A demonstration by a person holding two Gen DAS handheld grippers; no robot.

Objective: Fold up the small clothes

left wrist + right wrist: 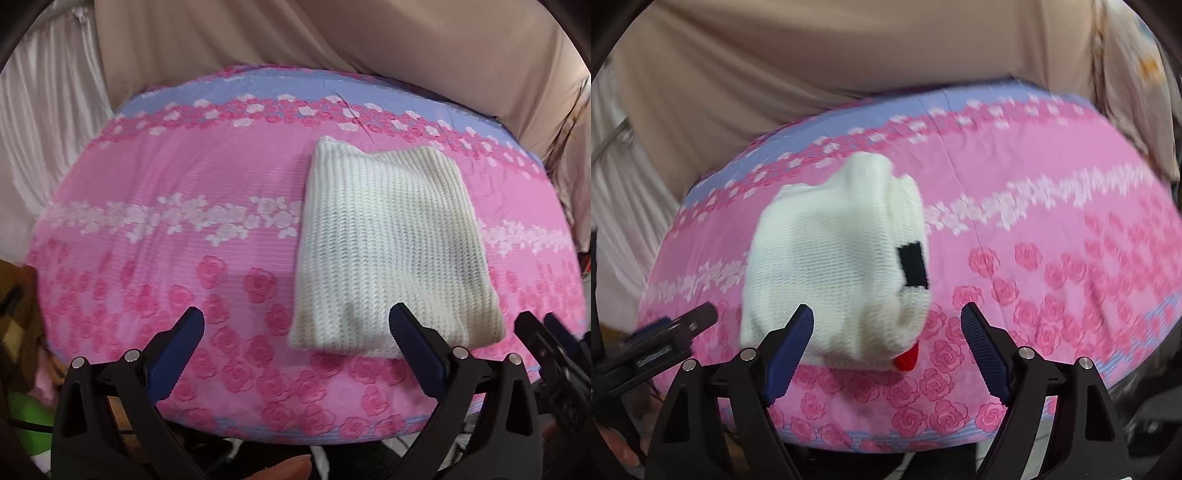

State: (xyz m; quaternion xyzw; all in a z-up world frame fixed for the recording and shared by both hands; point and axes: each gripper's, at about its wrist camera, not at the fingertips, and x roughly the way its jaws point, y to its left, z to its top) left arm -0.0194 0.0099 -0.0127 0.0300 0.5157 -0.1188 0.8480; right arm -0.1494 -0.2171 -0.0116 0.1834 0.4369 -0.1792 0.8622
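A small white knitted garment [391, 251] lies folded into a neat rectangle on the pink rose-patterned cloth [184, 266]. In the right wrist view the garment [834, 258] shows a black patch and a red bit at its near right edge. My left gripper [295, 325] is open and empty, just in front of the garment's near edge, its right finger over the near corner. My right gripper [886, 325] is open and empty, at the garment's near right corner. Each gripper also shows in the other's view: the right one [546, 332], the left one [665, 332].
The pink cloth [1052, 240] covers a small table with a lilac band at the far edge. Beige draped fabric [332, 37] hangs behind. White curtain [44, 129] is at the left. Clutter lies below the near left edge.
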